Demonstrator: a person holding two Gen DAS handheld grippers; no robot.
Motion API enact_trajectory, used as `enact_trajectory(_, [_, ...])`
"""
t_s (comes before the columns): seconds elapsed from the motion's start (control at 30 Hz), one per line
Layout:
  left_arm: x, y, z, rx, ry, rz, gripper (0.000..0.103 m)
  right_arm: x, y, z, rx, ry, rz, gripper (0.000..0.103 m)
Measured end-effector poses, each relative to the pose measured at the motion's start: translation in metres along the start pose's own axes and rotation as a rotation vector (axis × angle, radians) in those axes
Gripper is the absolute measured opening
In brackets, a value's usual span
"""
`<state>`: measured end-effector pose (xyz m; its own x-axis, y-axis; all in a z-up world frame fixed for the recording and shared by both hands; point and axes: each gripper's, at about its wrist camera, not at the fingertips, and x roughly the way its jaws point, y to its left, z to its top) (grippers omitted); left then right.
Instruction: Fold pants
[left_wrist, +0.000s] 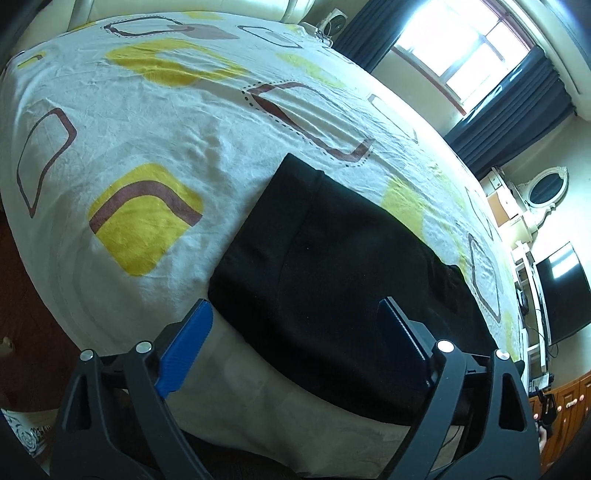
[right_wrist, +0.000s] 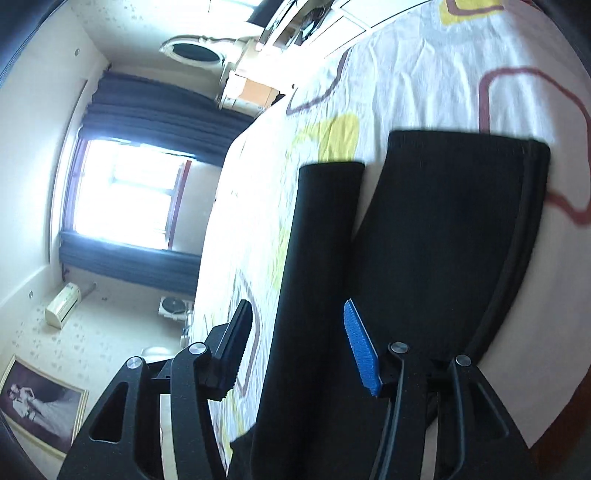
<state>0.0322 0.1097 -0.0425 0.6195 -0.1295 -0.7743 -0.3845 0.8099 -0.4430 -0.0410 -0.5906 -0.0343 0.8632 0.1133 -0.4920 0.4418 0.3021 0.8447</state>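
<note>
black pants (left_wrist: 332, 266) flat on patterned bed sheet (left_wrist: 147, 122).
left tool (left_wrist: 295, 343) released; right tool (right_wrist: 295, 347) released, straddling one leg.

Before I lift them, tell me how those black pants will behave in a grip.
The black pants will probably flop: they lie flat on the bed sheet and follow its surface. Lifted at one corner, the layers would likely slide apart, since one leg already lies separate. They look thin, so probably light.
</note>
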Motion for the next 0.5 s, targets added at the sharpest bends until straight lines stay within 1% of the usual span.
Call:
enact_trajectory(0.07, [0.013,0.006,-0.003,-0.023,0.056,0.001,0.091,0.012,0.000,0.020,0.007,-0.035,0.002,0.053])
enact_trajectory(0.1, [0.019,0.011,-0.006,-0.047,0.083,-0.004,0.092,0.020,0.000,0.028,0.000,-0.036,-0.007,0.053])
enact_trajectory(0.13, [0.022,0.016,-0.007,-0.067,0.087,-0.020,0.093,0.029,0.001,0.034,-0.011,-0.037,-0.033,0.053])
enact_trajectory(0.2, [0.020,0.021,-0.009,-0.086,0.060,-0.063,0.098,0.041,-0.001,0.046,-0.025,-0.050,-0.086,0.053])
enact_trajectory(0.3, [0.023,0.020,-0.009,-0.057,0.074,-0.070,0.100,0.060,-0.004,0.052,-0.007,-0.052,-0.157,0.053])
enact_trajectory(0.4, [0.025,0.017,-0.010,-0.022,0.083,-0.064,0.100,0.071,-0.015,0.057,0.036,-0.061,-0.148,0.053])
enact_trajectory(0.5, [0.025,0.015,-0.011,-0.012,0.078,-0.056,0.100,0.084,-0.010,0.058,0.011,-0.067,-0.179,0.053])
